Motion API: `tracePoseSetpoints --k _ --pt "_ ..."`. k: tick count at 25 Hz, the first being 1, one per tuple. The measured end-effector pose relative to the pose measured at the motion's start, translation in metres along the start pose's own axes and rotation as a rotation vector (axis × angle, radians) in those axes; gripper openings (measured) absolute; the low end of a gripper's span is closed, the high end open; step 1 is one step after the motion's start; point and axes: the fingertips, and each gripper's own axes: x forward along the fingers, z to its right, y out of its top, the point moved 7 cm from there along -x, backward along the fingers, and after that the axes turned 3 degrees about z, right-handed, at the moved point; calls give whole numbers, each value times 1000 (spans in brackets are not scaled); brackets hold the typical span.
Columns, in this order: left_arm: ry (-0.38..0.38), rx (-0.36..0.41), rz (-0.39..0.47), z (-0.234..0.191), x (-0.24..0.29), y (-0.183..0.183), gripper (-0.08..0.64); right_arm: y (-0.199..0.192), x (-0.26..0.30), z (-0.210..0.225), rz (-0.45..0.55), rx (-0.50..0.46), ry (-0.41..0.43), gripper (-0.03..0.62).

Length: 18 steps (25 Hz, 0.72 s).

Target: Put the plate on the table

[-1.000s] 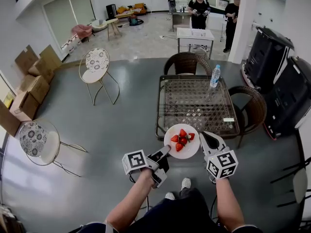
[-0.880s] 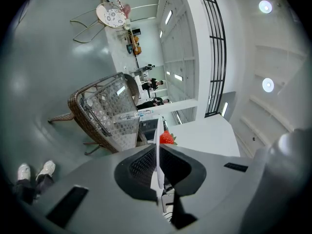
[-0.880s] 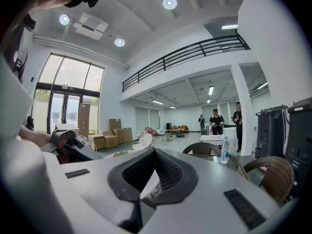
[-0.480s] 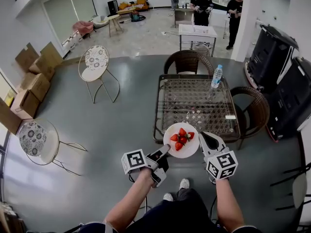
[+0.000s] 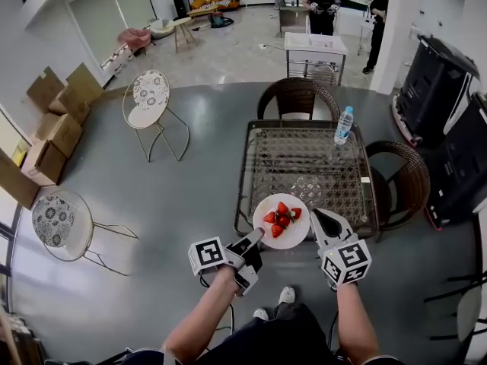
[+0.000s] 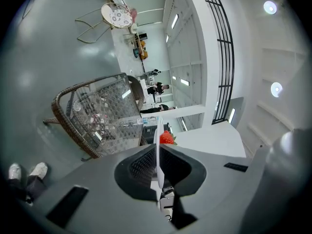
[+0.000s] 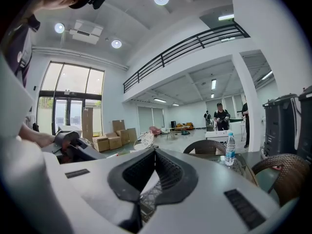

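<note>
A round white plate [image 5: 290, 239] carrying red strawberries [image 5: 280, 219] is being held at the near edge of the glass-topped wicker table [image 5: 304, 166]. Its left rim is being clamped by the left gripper [image 5: 257, 236], while the right gripper [image 5: 315, 217], jaws pressed together at the tips, is being held just beside the right rim. Only the left gripper view is showing the plate edge-on between the jaws, and the clear plastic water bottle [image 5: 344, 125] is being shown larger in the right gripper view, its label too small to be read.
</note>
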Motion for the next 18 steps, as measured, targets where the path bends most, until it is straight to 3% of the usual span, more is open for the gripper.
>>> tracePoseSetpoints --k 8,18 --pt "17 14 61 9 31 22 18 7 37 37 15 23 49 6" --pt "59 -5 124 5 39 38 18 9 67 50 14 41 114 6"
